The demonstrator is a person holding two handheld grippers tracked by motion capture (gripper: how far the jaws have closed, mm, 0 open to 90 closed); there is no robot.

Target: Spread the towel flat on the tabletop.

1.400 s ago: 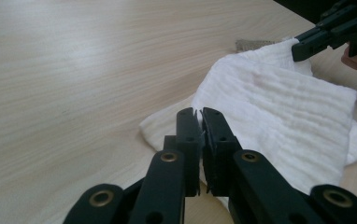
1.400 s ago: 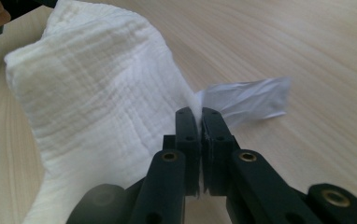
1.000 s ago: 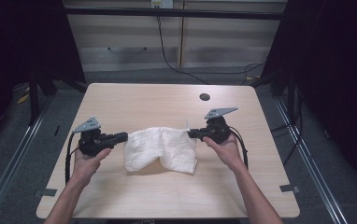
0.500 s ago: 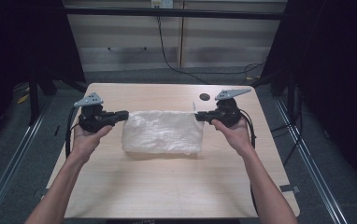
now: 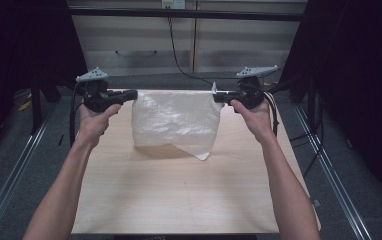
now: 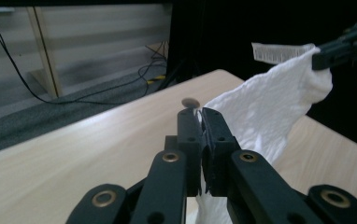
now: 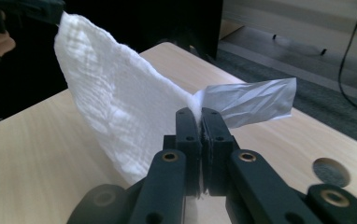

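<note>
A white towel (image 5: 176, 122) hangs stretched between my two grippers above the wooden table (image 5: 179, 195). My left gripper (image 5: 133, 94) is shut on its upper left corner, and my right gripper (image 5: 217, 96) is shut on its upper right corner. The towel's lower edge droops to a point near the tabletop. In the left gripper view the jaws (image 6: 200, 116) pinch the towel (image 6: 260, 121), which runs off to the other gripper at the upper right. In the right gripper view the jaws (image 7: 199, 116) clamp the towel (image 7: 116, 112) beside its white care label (image 7: 251, 102).
A small round hole (image 7: 331, 171) lies in the tabletop near the far edge. Cables (image 5: 179, 55) trail over the grey floor behind the table, before pale cabinets. Metal rails (image 5: 9, 165) run along both sides of the table.
Both grippers have risen and moved apart, lifting the towel off the table. It went from a crumpled heap to a sheet hanging taut between them.
</note>
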